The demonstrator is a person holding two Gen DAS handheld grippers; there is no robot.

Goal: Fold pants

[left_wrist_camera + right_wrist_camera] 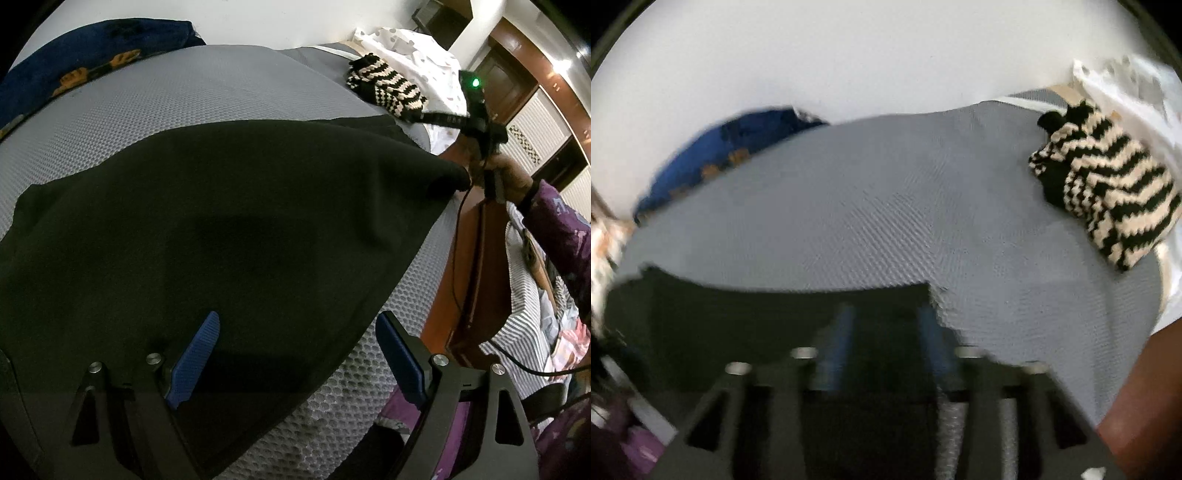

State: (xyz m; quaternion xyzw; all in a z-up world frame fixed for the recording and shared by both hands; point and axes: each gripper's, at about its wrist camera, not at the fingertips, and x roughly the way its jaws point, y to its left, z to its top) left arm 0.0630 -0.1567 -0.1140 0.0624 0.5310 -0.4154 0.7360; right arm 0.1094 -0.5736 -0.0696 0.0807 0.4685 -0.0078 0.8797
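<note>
Bedroom scene through two fisheye cameras, one on each hand-held gripper.

Grey mesh mattress (192, 92) filling most of both views. Black pants (184, 229) spread over the mattress's near half, mostly flat. One edge of the cloth slanting down toward the mattress's near right side. One rounded corner of the cloth raised off the mattress at its right edge, just beside a hand (506, 173) in a purple patterned sleeve (554, 221).

Left gripper (297, 317) low over the mattress's near edge, tongs spread wide with nothing between them. One blue pad above the pants, the other above bare mesh just past the cloth's edge.

Right gripper (886, 328) at the mattress's right side, seen through heavy motion blur. Tongs about half apart, black cloth visible between the two blue pads near the pants' far right corner. Cannot tell whether the pads actually press on the fabric.

Black-and-cream striped knit piece (1108, 192) lying on the mattress's far right corner, well apart from the pants. Blue cloth with orange print (85, 55) just beyond the mattress's far left edge. White spotted fabric (417, 55) beyond the far right corner, behind the knit piece. Brown wooden furniture (476, 277) alongside the mattress's right edge, with a black cable hanging in front of it.
</note>
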